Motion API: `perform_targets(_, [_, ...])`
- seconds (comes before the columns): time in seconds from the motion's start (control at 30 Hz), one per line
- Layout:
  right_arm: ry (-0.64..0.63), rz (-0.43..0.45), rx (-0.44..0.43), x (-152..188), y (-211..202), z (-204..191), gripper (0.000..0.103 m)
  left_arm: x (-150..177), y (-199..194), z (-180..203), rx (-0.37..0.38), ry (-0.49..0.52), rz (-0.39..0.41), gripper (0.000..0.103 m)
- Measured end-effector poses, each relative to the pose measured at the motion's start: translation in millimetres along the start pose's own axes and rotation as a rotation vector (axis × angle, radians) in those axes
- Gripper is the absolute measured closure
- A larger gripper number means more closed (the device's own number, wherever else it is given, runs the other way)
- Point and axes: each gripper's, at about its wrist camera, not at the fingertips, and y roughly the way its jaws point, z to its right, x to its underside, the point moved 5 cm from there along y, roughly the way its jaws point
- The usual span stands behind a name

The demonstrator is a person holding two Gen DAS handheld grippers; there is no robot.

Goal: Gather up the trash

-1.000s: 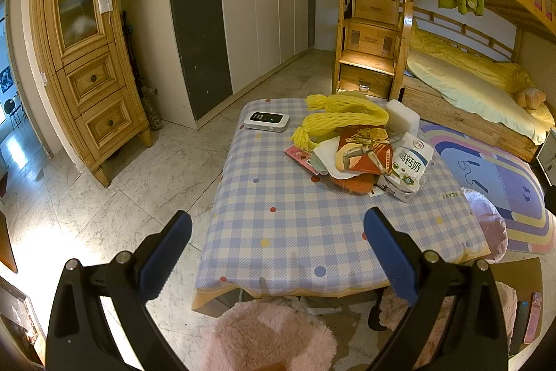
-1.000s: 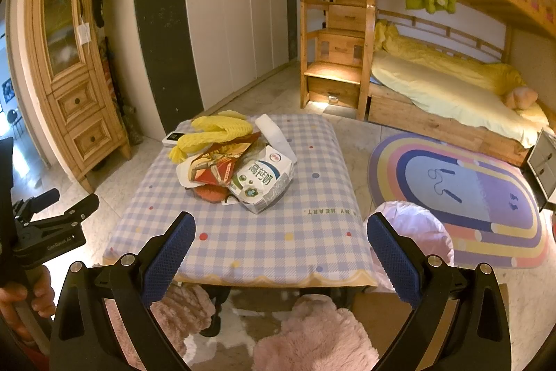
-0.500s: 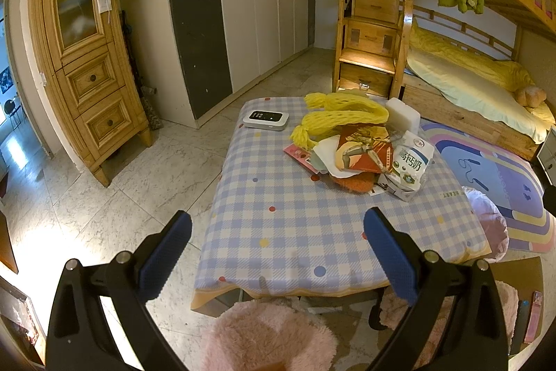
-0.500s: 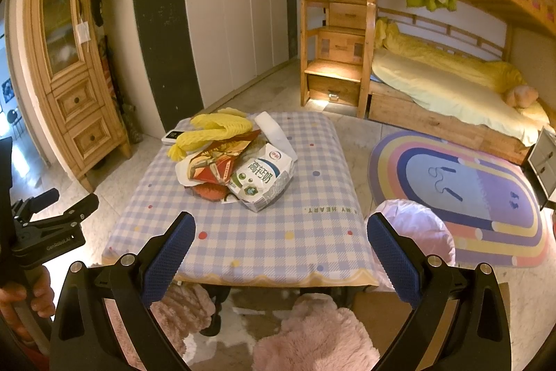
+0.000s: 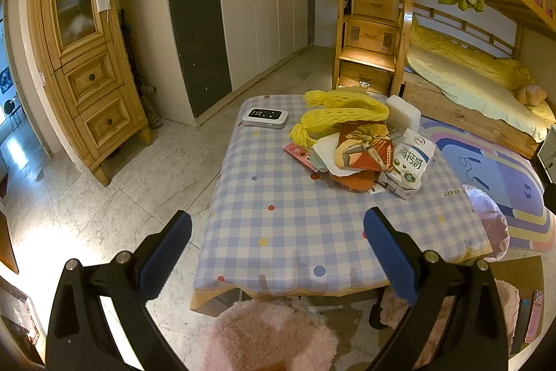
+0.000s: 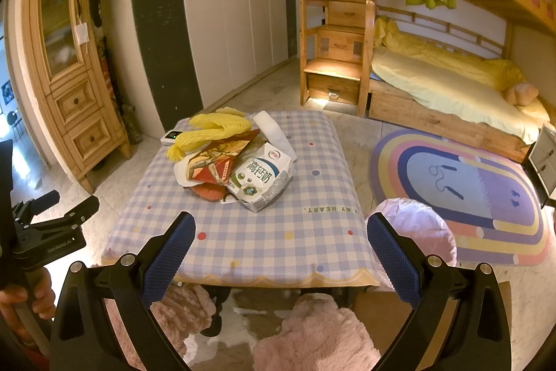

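the left hand-held gripper (image 5: 278,252) hangs above the near edge of the surface (image 5: 295,225), its blue-padded fingers (image 5: 166,249) spread wide with nothing between them. the right hand-held gripper (image 6: 279,252) hangs likewise over the near edge, fingers (image 6: 394,258) spread apart and holding nothing. in the right wrist view the body of the left hand-held gripper appears at the left margin, gripped by a hand (image 6: 24,305).

the surface carries a blue-and-white checked cloth with coloured dots. the stretch of cloth between both grippers and the trash is bare. the trash pile (image 5: 361,152) sits on the far half of the surface, toward its right side. it consists of yellow foam netting (image 5: 340,115) on the far side, a red and orange printed wrapper (image 5: 365,152) on a white sheet, an orange item (image 5: 351,183) underneath, and a white and green milk bag (image 6: 259,178) leaning on the right of the pile. a white foam block (image 5: 403,112) touches the pile at the back. a white device with a dark screen (image 5: 266,118) lies apart at the far left corner.

a bin lined with a pink bag (image 6: 413,233) stands on the floor just beside the right edge of the surface. pink fluffy stools (image 6: 316,336) stand below the near edge. a rainbow rug (image 6: 462,193) lies beyond the bin, with a wooden bunk bed (image 6: 444,86) behind it.
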Motion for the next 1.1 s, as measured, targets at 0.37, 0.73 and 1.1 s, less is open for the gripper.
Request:
perform_targets(0.37, [0.011,0.008,-0.029,7.3,39.6,2.4,0.005,-2.8,34.8,0.5,-0.027,0.006,-0.036,0.007])
perform_targets(0.73, [-0.032,-0.139,-0.042,-5.0,110.6,-4.7,0.005,-43.6,75.6,2.1,-0.015,-0.046,0.008,0.007])
perform_targets(1.1, [-0.12,-0.111,-0.15,-26.5,176.0,-42.0,0.012,-84.4,135.7,-21.2,-0.116,-0.138,-0.026,0.007])
